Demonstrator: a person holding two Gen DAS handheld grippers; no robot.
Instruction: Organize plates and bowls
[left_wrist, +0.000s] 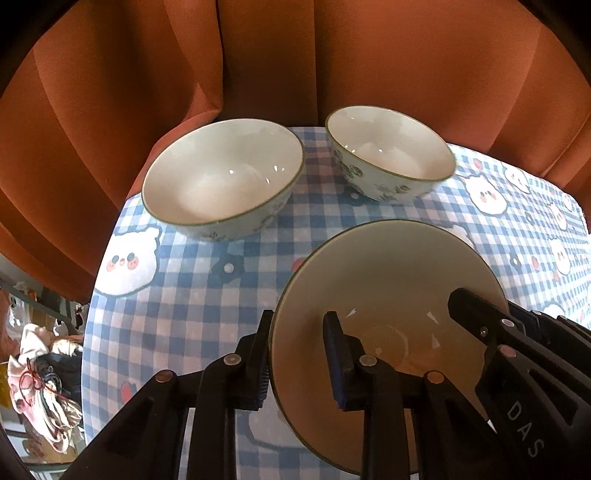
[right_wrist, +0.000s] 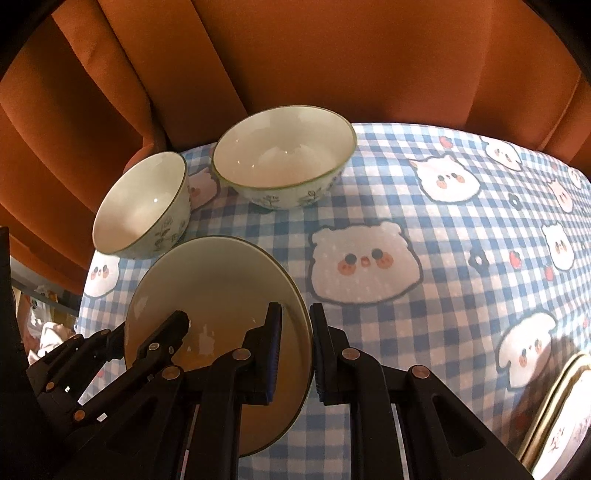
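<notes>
Two bowls (left_wrist: 221, 181) (left_wrist: 391, 155) block the far side; tablecloth (right_wrist: 461, 295) rightward lies open.

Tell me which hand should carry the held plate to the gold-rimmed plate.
Right, probably. The gold-rimmed plate lies just beside the right gripper, which clamps the held plate on that side; the left gripper clamps the opposite rim, farther away.

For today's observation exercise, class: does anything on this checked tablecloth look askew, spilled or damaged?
Nothing is spilled or broken. The only odd thing is the plate: it is tilted, with both the left gripper and the right gripper clamped on opposite rims. The two floral bowls sit upright and empty.
</notes>
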